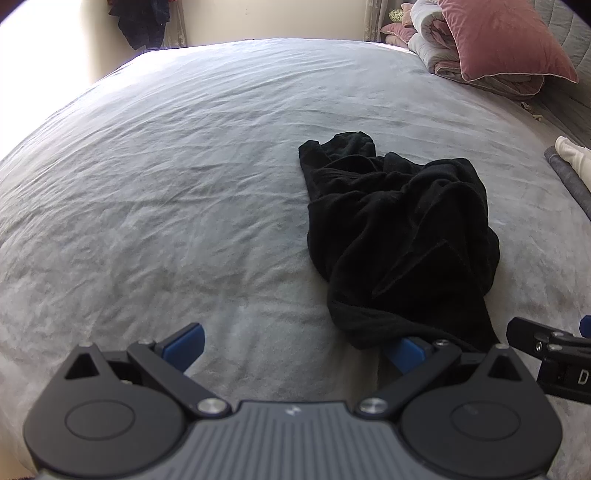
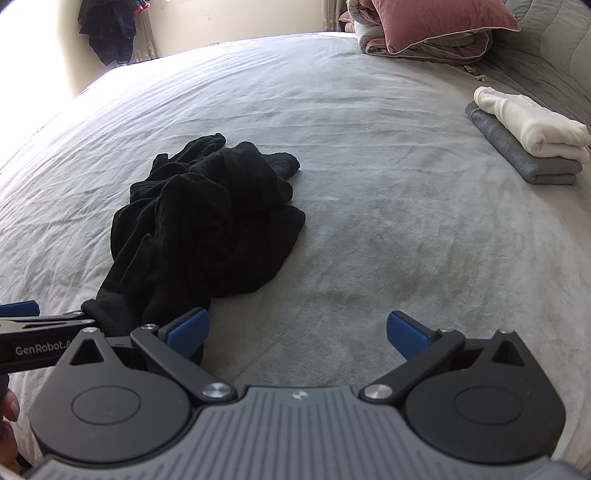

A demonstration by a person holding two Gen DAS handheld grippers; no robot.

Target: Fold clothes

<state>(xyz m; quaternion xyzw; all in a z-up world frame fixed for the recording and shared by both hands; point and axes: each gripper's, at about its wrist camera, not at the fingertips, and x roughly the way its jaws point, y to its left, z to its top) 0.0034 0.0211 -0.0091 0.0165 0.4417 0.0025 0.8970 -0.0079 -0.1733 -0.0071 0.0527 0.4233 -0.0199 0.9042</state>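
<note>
A crumpled black garment (image 1: 399,229) lies in a heap on the grey bed sheet (image 1: 166,184); it also shows in the right wrist view (image 2: 207,225). My left gripper (image 1: 295,345) is open, low over the sheet, and the garment's near end drapes over its right blue fingertip (image 1: 406,350). My right gripper (image 2: 297,330) is open and empty, with its left fingertip (image 2: 188,328) touching the garment's near edge. Each gripper shows at the other view's edge.
A folded white garment (image 2: 528,125) lies on a folded grey one (image 2: 524,162) at the right. Rolled bedding and a pink pillow (image 2: 439,22) sit at the far right. Dark clothes (image 2: 107,29) hang on the wall beyond the bed.
</note>
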